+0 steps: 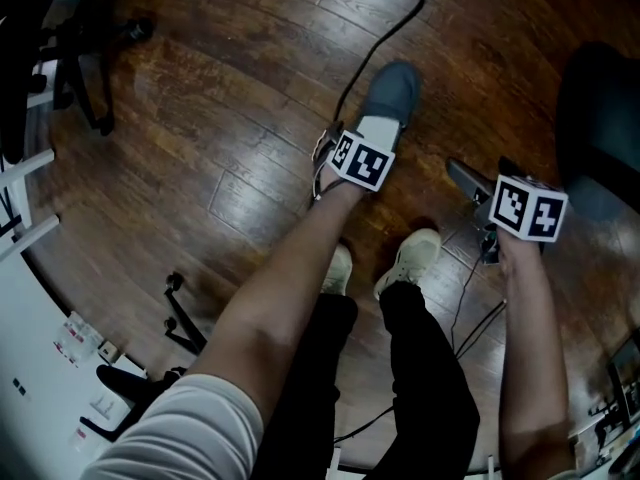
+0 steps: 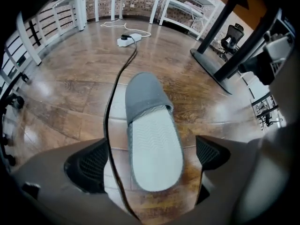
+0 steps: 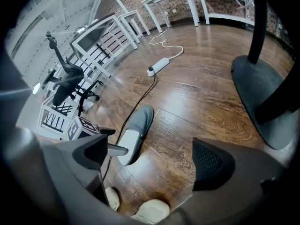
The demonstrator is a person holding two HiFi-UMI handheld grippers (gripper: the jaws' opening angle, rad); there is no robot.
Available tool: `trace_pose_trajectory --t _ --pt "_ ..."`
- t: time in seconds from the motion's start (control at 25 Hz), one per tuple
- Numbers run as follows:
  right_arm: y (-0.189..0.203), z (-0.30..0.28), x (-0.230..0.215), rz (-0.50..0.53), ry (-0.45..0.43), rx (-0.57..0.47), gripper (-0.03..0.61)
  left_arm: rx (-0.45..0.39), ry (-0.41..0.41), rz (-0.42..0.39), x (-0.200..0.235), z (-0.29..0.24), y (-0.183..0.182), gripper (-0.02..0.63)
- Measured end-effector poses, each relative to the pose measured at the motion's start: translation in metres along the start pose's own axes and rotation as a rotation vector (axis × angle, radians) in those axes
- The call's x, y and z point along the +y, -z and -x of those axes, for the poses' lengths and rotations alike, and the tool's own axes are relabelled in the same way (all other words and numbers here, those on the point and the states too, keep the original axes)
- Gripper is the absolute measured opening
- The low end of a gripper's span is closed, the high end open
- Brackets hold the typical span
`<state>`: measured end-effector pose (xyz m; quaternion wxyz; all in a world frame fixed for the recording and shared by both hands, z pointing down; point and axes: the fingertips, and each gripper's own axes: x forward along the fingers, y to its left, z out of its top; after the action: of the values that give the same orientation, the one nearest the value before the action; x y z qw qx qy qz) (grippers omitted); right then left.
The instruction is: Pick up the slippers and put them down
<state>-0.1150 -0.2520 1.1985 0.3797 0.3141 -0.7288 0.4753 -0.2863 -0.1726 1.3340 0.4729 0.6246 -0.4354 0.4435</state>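
Left gripper view, unlike head view, shows slipper (image 2: 152, 139) between jaws.

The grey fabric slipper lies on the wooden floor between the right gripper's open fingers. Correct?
No: the grey fabric slipper lies on the wooden floor between the left gripper's open fingers, as the left gripper view shows.

A single slipper (image 2: 152, 139) lies flat on the wooden floor (image 2: 61, 97), sole down: grey closed toe pointing far, pale ribbed insole facing up, open heel near
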Motion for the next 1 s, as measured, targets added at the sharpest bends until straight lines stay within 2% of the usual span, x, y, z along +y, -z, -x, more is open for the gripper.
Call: trace_pose_trajectory --t 0.24,0.44,0.6,0.72,0.84,1.0 --pt "0.004 0.083 0.066 0.018 -0.021 0.009 0.556 -0.014 0.019 -0.007 -0.026 0.13 0.009 0.577" --pt "0.013 0.193 0.147 0.001 -0.035 0.011 0.555 -0.007 0.061 -0.056 -0.059 0.282 0.02 0.577" --pt "0.005 0.306 0.202 0.021 0.021 -0.046 0.555 -0.075 0.092 -0.12 -0.085 0.413 -0.004 0.577" --pt "0.016 0.409 0.247 0.02 0.059 -0.079 0.552 -0.105 0.107 -0.169 -0.116 0.524 -0.005 0.577" --pt "0.02 0.5 0.295 0.006 0.058 -0.146 0.552 -0.12 0.069 -0.193 -0.125 0.625 0.001 0.571" --pt "0.051 0.627 0.329 0.042 0.071 -0.201 0.552 -0.13 0.084 -0.221 -0.184 0.726 0.025 0.56"
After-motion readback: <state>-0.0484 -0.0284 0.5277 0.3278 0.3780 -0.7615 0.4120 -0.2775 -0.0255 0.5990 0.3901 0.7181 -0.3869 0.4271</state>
